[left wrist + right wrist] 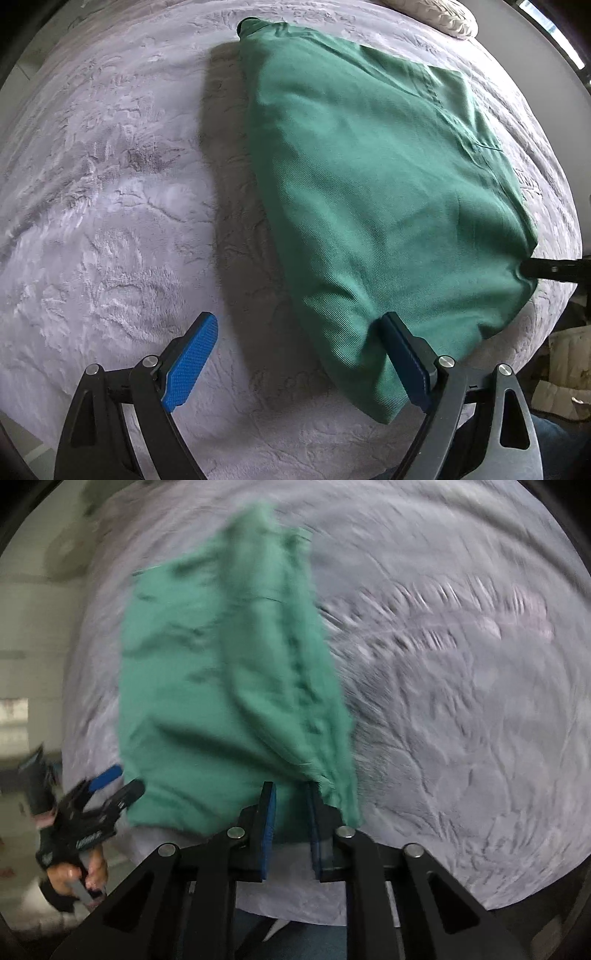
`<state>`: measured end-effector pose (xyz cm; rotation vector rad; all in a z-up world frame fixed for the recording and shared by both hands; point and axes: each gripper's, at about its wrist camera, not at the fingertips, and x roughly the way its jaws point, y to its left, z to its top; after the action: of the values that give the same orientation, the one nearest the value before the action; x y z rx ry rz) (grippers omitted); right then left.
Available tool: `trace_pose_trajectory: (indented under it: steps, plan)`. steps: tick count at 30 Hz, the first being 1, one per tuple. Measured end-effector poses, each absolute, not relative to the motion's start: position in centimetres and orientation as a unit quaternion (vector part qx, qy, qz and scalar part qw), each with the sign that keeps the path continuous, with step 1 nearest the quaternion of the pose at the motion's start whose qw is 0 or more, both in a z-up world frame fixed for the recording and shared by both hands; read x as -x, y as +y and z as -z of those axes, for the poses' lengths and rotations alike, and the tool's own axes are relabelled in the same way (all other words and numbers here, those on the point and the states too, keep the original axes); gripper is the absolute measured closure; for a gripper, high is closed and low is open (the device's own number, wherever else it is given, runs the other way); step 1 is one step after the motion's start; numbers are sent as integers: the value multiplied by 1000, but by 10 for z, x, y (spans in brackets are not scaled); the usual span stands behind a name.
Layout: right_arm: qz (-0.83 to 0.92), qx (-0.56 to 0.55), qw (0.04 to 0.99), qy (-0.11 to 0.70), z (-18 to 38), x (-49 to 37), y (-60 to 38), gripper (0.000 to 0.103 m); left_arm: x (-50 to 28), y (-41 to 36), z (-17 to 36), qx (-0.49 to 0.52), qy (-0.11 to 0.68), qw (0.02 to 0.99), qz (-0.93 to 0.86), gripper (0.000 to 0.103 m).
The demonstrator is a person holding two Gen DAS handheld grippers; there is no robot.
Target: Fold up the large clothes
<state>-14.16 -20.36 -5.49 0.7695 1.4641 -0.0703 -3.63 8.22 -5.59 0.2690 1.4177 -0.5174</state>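
A green garment (369,177), folded into a long panel, lies on a grey plush bed cover (103,221). My left gripper (298,317) stands wide open at the garment's near corner; its right finger (402,354) touches the cloth edge and its left finger (195,362) is over bare cover. The right gripper (546,271) meets the garment's right corner. In the blurred right wrist view, my right gripper (290,788) has narrow jaws with the garment (229,686) bunched and drawn taut into them. The left gripper (110,782) shows there in a person's hand (74,878).
A cream pillow (443,18) lies at the far edge of the bed. Boxes and clutter (565,369) sit on the floor past the bed's right edge. A person's jeans-clad leg (295,941) is against the near edge. Pale floor (29,635) lies left of the bed.
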Motion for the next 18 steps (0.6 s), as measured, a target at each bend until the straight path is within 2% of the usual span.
trace_pose_trajectory:
  steps: [3,18]
  plan:
    - [37,-387,663,640,67,150,-214,92,36,80,55,-129,641,721,230,13]
    - [36,-374,666,644,66,151,-210,92,30,78,55,-125,655,714,213,13]
